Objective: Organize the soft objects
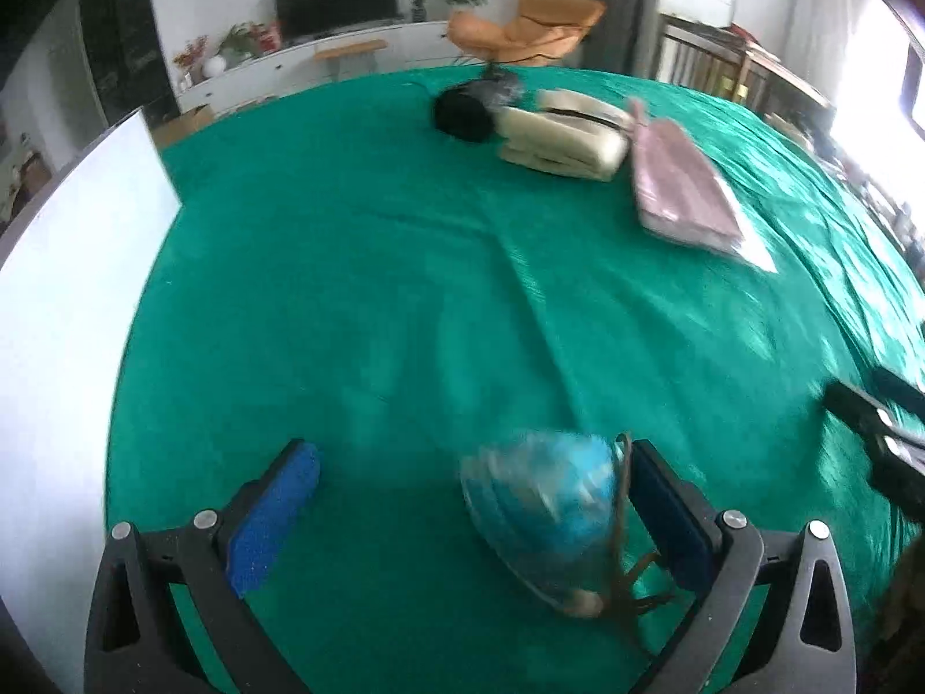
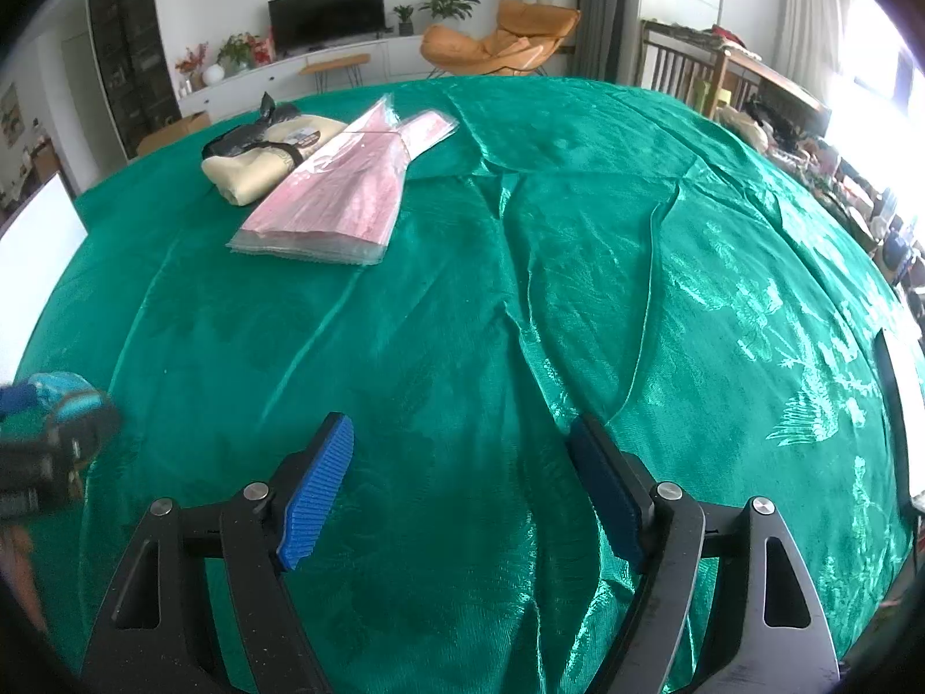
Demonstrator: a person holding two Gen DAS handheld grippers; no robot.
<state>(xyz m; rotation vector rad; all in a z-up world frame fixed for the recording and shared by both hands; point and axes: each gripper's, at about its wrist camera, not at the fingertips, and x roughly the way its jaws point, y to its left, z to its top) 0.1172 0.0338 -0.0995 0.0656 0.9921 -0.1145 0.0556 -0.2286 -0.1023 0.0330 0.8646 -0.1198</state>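
Observation:
My left gripper (image 1: pixel 474 462) is open, with a blue soft item in clear wrap (image 1: pixel 543 497) lying between its fingers, close to the right pad (image 1: pixel 665 515); the view is blurred. Far across the green cloth lie a black bundle (image 1: pixel 462 113), a folded cream item (image 1: pixel 563 136) and a pink item in a clear bag (image 1: pixel 682 191). My right gripper (image 2: pixel 462 445) is open and empty over bare green cloth. It sees the cream item (image 2: pixel 260 165) and pink bag (image 2: pixel 341 196) at the far left, and the left gripper with the blue item (image 2: pixel 63 399) at its left edge.
A white board (image 1: pixel 75 301) stands along the left edge of the green-covered table (image 1: pixel 376 289). The right gripper's body (image 1: pixel 884 434) shows at the right edge of the left view. A TV, plants and an orange chair (image 2: pixel 497 40) stand beyond the table.

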